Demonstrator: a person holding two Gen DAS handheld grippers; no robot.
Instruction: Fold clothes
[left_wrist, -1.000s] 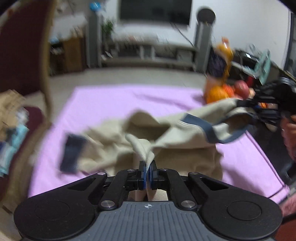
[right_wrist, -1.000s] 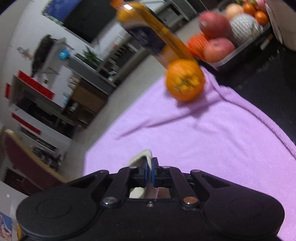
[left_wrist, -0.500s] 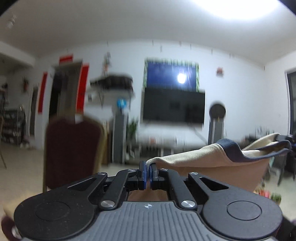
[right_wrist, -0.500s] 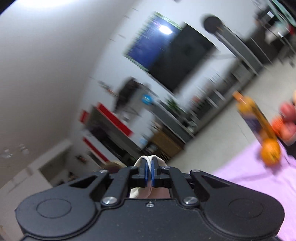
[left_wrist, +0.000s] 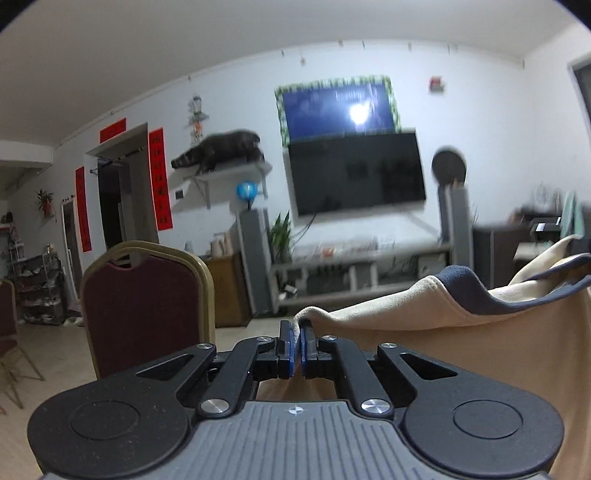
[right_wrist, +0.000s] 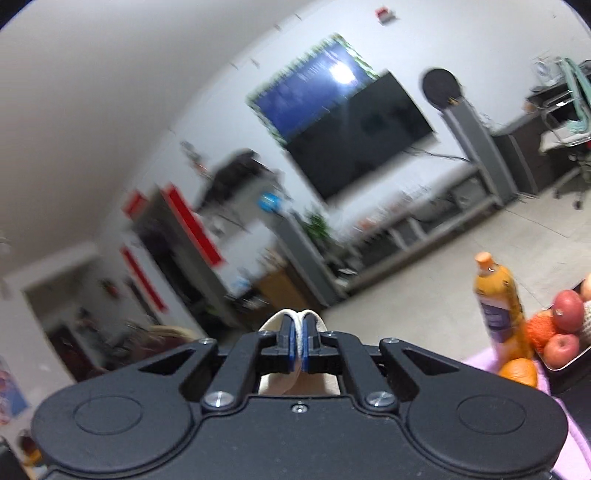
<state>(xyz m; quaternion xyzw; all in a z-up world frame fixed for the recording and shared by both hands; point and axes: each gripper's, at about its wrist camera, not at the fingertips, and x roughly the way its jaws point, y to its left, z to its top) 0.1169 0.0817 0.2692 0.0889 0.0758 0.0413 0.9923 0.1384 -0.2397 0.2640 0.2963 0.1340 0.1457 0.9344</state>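
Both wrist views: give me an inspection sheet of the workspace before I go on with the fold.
Surface: purple cloth, only a corner visible at lower right.
Job's things: beige garment with navy trim, held up in the air.
Clutter: orange bottle, an orange, fruit tray.
Grippers: left gripper shut on the garment edge; right gripper shut on a fold of it.
Cables: dark lead hanging below the television.
Surroundings: maroon chair, low media shelf, two grey speakers.
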